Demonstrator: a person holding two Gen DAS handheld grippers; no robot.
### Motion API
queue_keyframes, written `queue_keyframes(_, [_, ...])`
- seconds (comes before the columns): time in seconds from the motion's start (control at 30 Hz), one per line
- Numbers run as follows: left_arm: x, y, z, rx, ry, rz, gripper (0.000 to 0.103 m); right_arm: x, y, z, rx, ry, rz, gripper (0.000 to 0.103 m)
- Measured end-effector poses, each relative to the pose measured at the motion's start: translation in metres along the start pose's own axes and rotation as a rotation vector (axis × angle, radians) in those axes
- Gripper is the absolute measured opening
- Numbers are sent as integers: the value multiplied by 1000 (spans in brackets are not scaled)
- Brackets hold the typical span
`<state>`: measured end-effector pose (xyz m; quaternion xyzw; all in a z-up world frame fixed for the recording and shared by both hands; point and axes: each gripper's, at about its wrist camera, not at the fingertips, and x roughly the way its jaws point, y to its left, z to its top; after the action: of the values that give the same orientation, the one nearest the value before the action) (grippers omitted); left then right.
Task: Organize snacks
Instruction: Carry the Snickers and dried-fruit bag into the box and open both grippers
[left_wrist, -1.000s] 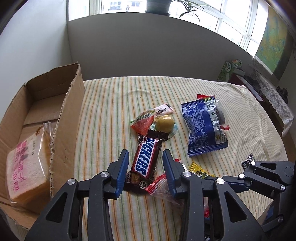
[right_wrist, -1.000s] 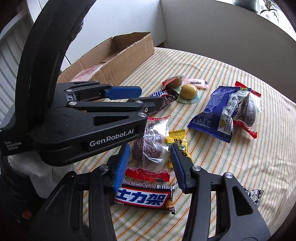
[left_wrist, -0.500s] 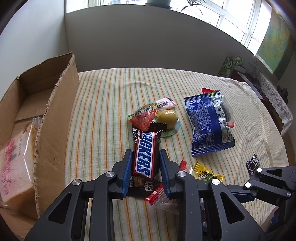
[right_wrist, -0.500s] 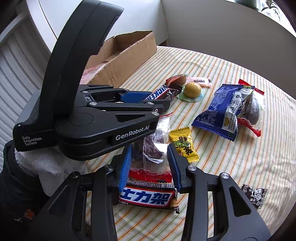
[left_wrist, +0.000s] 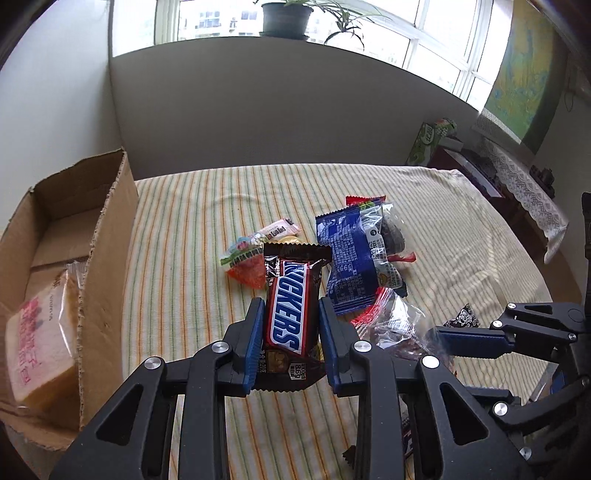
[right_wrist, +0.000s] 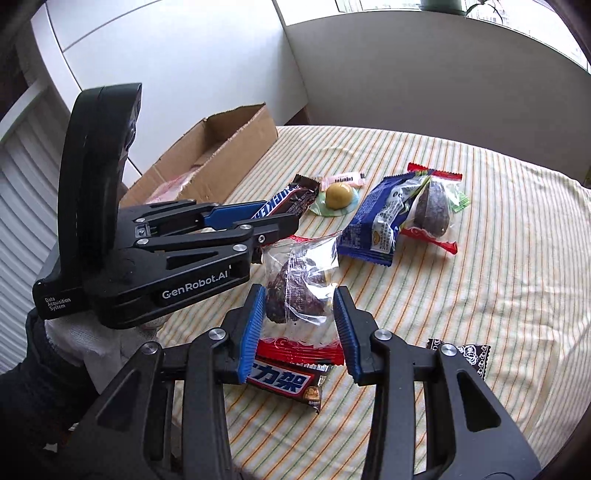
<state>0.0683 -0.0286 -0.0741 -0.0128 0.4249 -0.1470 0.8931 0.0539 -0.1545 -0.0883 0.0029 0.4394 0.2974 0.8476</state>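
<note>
My left gripper (left_wrist: 291, 332) is shut on a brown Snickers bar (left_wrist: 290, 306) and holds it lifted above the striped tablecloth (left_wrist: 192, 280); the bar also shows in the right wrist view (right_wrist: 284, 201). My right gripper (right_wrist: 300, 317) is shut on a clear packet with a dark snack (right_wrist: 299, 284), also raised; the packet shows in the left wrist view (left_wrist: 395, 328). An open cardboard box (left_wrist: 107, 258) with wrapped bread (left_wrist: 40, 332) stands at the left.
On the cloth lie a blue packet (right_wrist: 384, 218), a dark snack in a clear wrapper (right_wrist: 434, 206), a yellow jelly cup (right_wrist: 338, 195), a pink candy (right_wrist: 343, 179), a second Snickers bar (right_wrist: 291, 384) and a small black packet (right_wrist: 465, 354). A side table (left_wrist: 480, 166) stands far right.
Both grippers have closed on their snacks and lifted them off the cloth. The Snickers bar and the clear packet now hang above the table.
</note>
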Motion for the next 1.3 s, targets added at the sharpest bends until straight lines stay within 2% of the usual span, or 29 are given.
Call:
queue_keyframes(0.33, [-57, 43, 4, -77, -137, 10, 27, 2, 36, 51, -30, -81, -38, 40])
queue_keyframes(0.43, [-76, 52, 6, -74, -192, 47, 27, 6, 49, 68, -41, -103, -32, 40])
queue_keyframes(0.6, [-96, 79, 6, -107, -239, 96, 27, 24, 72, 94, -59, -108, -13, 40])
queue_keyframes(0.8, [-103, 115, 7, -170, -256, 142, 27, 59, 101, 125, -104, -102, -7, 40])
queue_keyframes(0.97, [-96, 132, 7, -193, -239, 183, 27, 85, 118, 132, -135, -79, 1, 40])
queue_keyframes(1.3, [-78, 148, -1, -213, -184, 242, 27, 116, 116, 140, -145, -47, -1, 40])
